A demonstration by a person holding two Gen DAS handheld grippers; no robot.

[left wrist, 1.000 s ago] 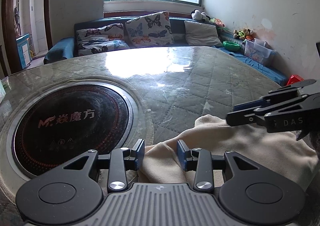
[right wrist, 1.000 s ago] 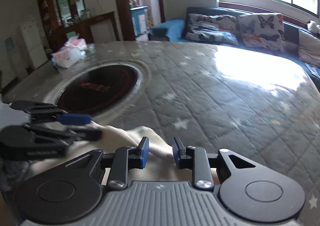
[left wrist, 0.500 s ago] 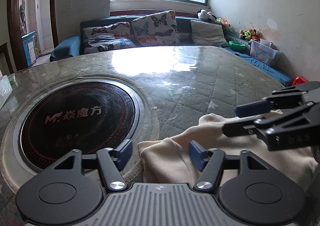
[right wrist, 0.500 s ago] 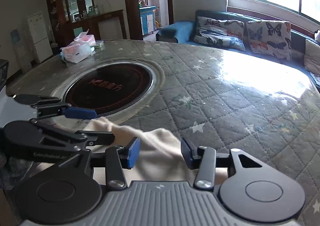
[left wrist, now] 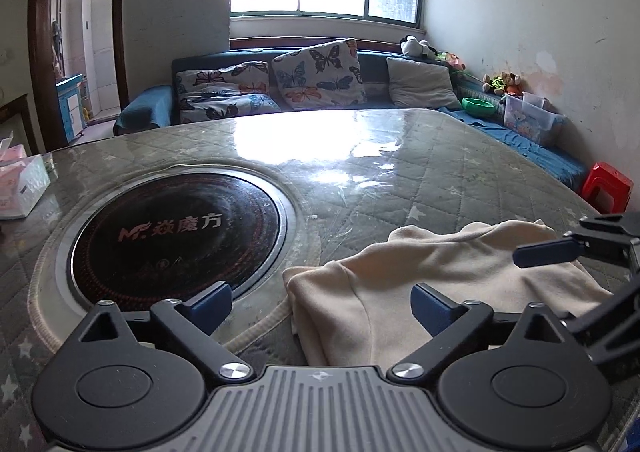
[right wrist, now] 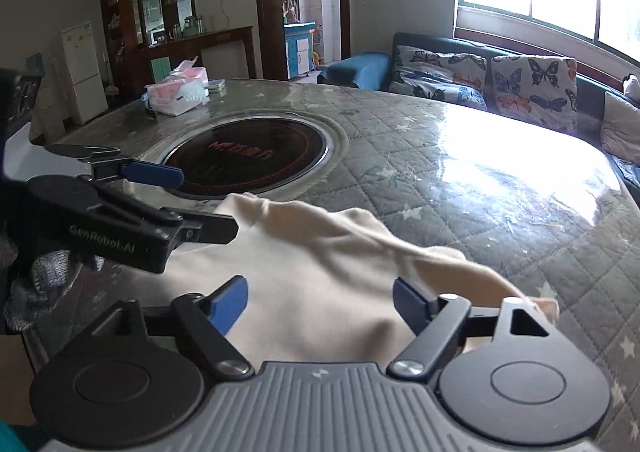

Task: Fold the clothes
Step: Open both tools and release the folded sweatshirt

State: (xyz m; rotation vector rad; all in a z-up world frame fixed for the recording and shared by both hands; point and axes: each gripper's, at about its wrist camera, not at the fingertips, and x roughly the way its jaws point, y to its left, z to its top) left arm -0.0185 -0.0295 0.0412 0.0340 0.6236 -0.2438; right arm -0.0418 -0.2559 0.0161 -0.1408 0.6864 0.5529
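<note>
Step in hand: I judge that I am letting go of the cream garment [left wrist: 432,284] after laying a fold, with both tools drawing clear of it.
Left gripper [left wrist: 322,306]: released; its blue pads have just been opening and now stand wide, with the garment's left edge lying between them but untouched by either pad.
Right gripper [right wrist: 320,302]: released too; its jaws have just been opening, and the cloth lies under and between them with no pad pressing on it.
Doing it well: I would lift each tool straight away from the cloth so that no pad catches an edge and drags the fold open. Before taking a new hold I would look for the next fold line and choose two matching corners.
Where the garment is: in the left wrist view it lies on the quilted table top [left wrist: 360,180] from about 5 o'clock out to 3 o'clock, just right of the round black hotplate [left wrist: 176,236] set into the table. In the right wrist view it fills the lower middle, near 6 o'clock.
How the garment looks: soft, pale cream, thick like fleece or jersey, doubled over with a seam running down its left part. The surface is rumpled, with raised ridges along the far edge, so it is not yet flat or neat.
Risk: the loose far corners may spring back.
</note>
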